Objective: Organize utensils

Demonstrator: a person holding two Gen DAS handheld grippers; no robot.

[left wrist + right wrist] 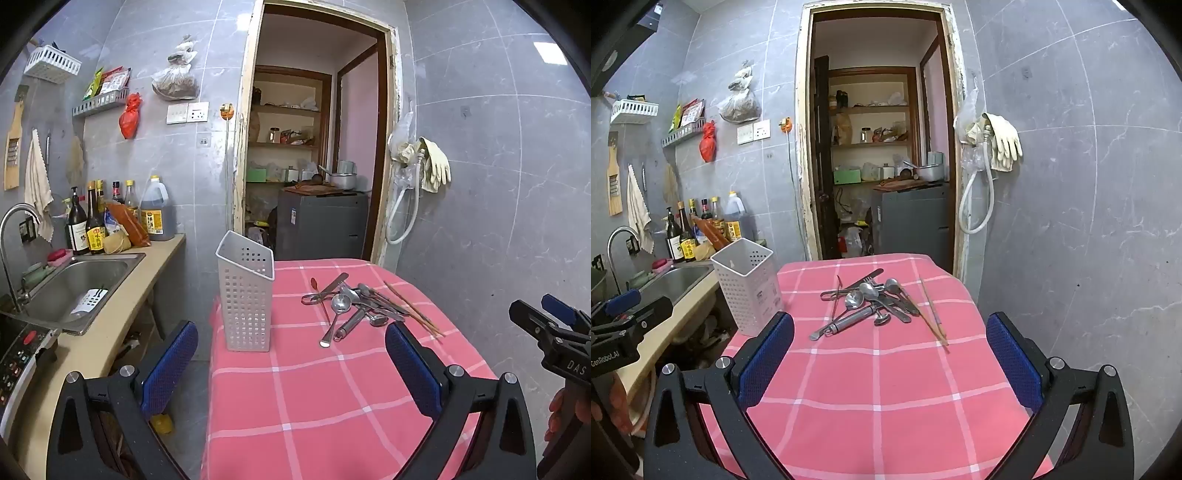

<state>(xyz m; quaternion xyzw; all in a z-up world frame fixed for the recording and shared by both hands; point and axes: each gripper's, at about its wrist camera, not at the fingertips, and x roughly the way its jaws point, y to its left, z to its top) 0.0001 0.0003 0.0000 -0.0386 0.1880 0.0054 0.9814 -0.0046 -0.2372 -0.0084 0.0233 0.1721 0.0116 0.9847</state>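
Observation:
A heap of metal utensils [354, 302] [871, 301], with spoons, a knife and tongs, lies on the pink checked tablecloth [314, 387] [886, 387]. A pair of wooden chopsticks [413, 308] [932, 312] rests along the heap's right side. A white perforated utensil holder [245, 295] [746, 284] stands upright and empty at the table's left edge. My left gripper [291, 350] is open, hovering short of the holder and the heap. My right gripper [890, 343] is open too, nearer than the utensils, with nothing between its blue pads.
A counter with a steel sink [77, 284] [679, 280], a tap and several sauce bottles [96, 218] runs along the left. Behind the table is an open doorway [314, 147] with shelves and a grey cabinet. Tiled wall with hanging gloves [1004, 140] closes the right.

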